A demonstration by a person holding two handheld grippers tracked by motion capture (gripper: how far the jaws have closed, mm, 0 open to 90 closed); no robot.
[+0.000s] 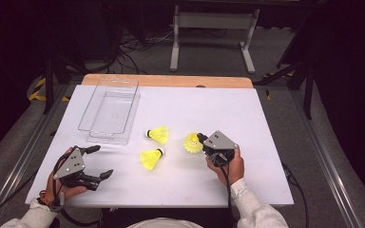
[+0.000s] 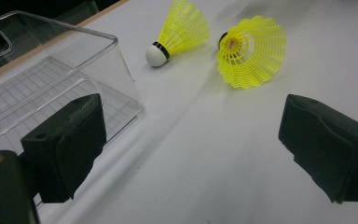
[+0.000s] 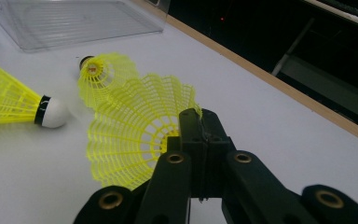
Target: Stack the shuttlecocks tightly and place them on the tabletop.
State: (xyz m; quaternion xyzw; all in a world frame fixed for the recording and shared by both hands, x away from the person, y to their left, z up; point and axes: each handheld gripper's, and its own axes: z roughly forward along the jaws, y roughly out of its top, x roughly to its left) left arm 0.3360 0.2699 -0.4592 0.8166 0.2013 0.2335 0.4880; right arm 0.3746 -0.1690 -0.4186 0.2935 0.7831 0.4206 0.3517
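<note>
Yellow plastic netting fans out around my right gripper [image 3: 200,122], whose two black jaws are pressed together on the rim of a yellow plastic shuttlecock [image 3: 135,135]. The skirt flares up and to the left of the jaw tips in the right gripper view, its open mouth facing the camera. In the high view my right gripper [image 1: 200,138] sits near the middle of the white table top [image 1: 247,114], right of centre, with that held shuttlecock [image 1: 192,142] at its left end.

Two more yellow shuttlecocks lie on the white surface, apart from the one I grip. The farther shuttlecock with a white cork [image 1: 158,134] lies on its side, cork pointing left, just right of the clear plastic box [image 1: 109,110]. The nearer shuttlecock [image 1: 151,158] lies on its side with its cork end pointing up and right, between my two hands.

My left gripper [image 1: 99,161] rests at the near left of the table, jaws spread wide with nothing between them. In the left gripper view its black pads [image 2: 70,144] stand well apart; the clear box [image 2: 51,79] is just beyond the left pad, and two shuttlecocks lie farther off.

The clear box is empty, its wall near the far left edge of the table.
</note>
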